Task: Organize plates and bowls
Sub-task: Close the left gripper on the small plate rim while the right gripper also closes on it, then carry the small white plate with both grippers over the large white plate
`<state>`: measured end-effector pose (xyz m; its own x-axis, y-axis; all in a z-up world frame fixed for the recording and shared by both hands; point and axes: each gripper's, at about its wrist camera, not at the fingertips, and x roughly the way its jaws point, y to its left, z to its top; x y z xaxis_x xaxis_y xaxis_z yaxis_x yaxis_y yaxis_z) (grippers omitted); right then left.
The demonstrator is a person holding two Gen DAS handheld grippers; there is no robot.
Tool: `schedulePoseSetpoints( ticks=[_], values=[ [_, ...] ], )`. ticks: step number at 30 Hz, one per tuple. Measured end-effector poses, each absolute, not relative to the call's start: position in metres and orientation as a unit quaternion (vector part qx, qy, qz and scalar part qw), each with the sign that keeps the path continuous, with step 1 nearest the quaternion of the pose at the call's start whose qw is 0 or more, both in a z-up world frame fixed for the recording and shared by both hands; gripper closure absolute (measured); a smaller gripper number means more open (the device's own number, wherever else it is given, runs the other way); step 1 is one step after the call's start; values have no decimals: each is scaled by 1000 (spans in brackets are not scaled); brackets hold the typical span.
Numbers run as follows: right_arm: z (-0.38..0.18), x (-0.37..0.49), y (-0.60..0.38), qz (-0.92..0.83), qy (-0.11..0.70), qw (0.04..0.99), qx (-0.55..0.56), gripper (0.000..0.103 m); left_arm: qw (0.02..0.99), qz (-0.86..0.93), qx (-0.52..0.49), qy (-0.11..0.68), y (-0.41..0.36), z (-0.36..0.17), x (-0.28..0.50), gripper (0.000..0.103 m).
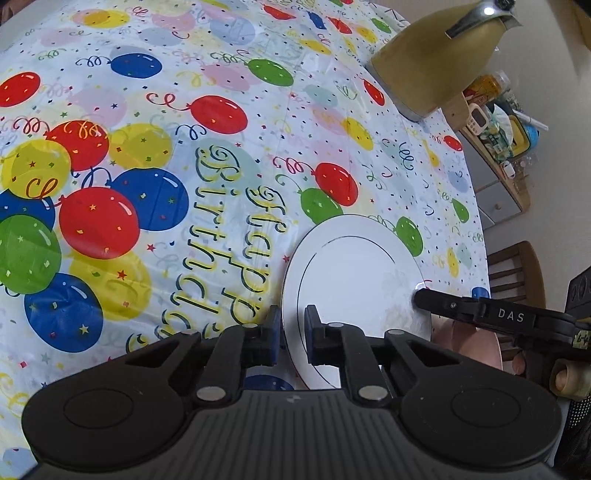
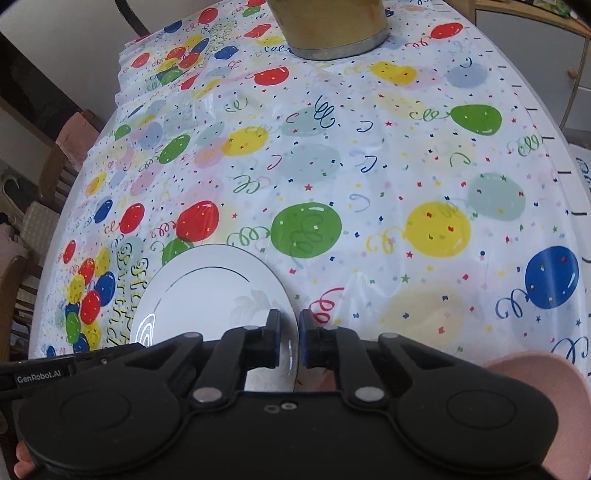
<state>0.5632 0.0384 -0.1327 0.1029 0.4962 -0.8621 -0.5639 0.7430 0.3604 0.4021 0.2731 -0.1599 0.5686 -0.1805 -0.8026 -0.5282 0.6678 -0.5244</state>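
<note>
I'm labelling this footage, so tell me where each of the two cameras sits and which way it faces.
Left wrist: on the left gripper, looking down along its fingers, which clamp the plate at its left rim; the right gripper shows at the far rim.
Right wrist: on the right gripper, looking down, clamped on the plate's right rim; the left gripper's body shows at lower left.
Shared: plate, tablecloth, tan jug.

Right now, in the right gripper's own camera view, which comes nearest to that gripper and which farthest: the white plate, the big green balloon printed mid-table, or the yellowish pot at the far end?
1. White plate: its rim sits between the right gripper fingers.
2. Green balloon: mid-table, just beyond the plate.
3. Yellowish pot: far end, top of view.
</note>
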Motion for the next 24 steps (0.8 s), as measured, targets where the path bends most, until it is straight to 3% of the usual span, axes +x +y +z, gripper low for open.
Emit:
schedulePoseSetpoints(
  ticks=[24],
  values=[
    [-87, 529, 16, 354, 539, 764, 16, 97, 818, 72, -393, 414, 265, -107, 369, 91]
  ],
)
